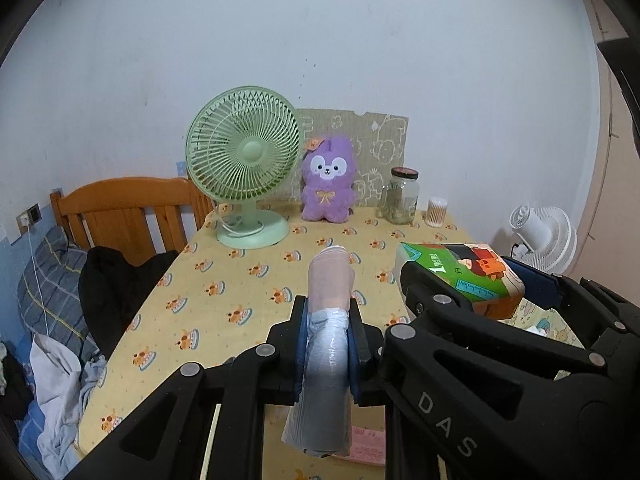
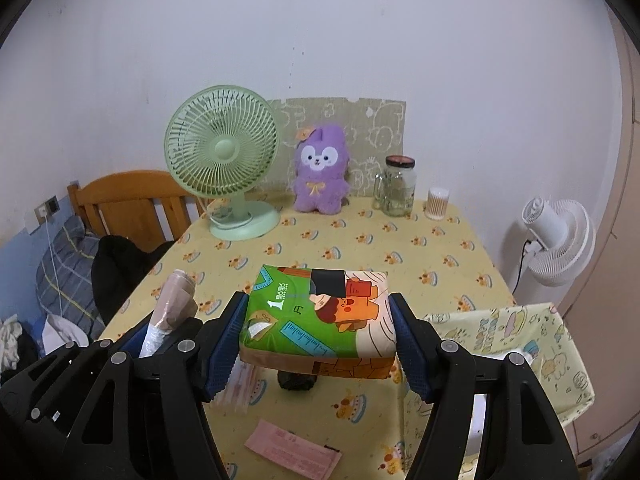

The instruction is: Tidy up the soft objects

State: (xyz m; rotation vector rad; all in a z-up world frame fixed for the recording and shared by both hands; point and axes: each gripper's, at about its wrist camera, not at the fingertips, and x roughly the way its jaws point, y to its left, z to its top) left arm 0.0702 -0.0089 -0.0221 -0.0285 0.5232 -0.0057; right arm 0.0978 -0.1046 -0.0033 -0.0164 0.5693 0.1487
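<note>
The left gripper (image 1: 329, 322) is clamped on a bag roll (image 1: 330, 336); the right gripper (image 2: 318, 338) grasps a tissue pack (image 2: 320, 316). A dark item (image 2: 297, 381), possibly a clip, is seen only beneath the pack.

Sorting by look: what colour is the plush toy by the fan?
Purple plush toy with a white face and yellow bow; clearest in the right wrist view.

Black lump (image 2: 297, 381) under tissue pack (image 2: 320, 316), mostly hidden, can't identify. Pink slip (image 2: 292, 450) print too small to read. Roll's (image 1: 326, 344) lower end partly behind left claw (image 1: 329, 344). Jar (image 2: 398, 190) contents unclear.
</note>
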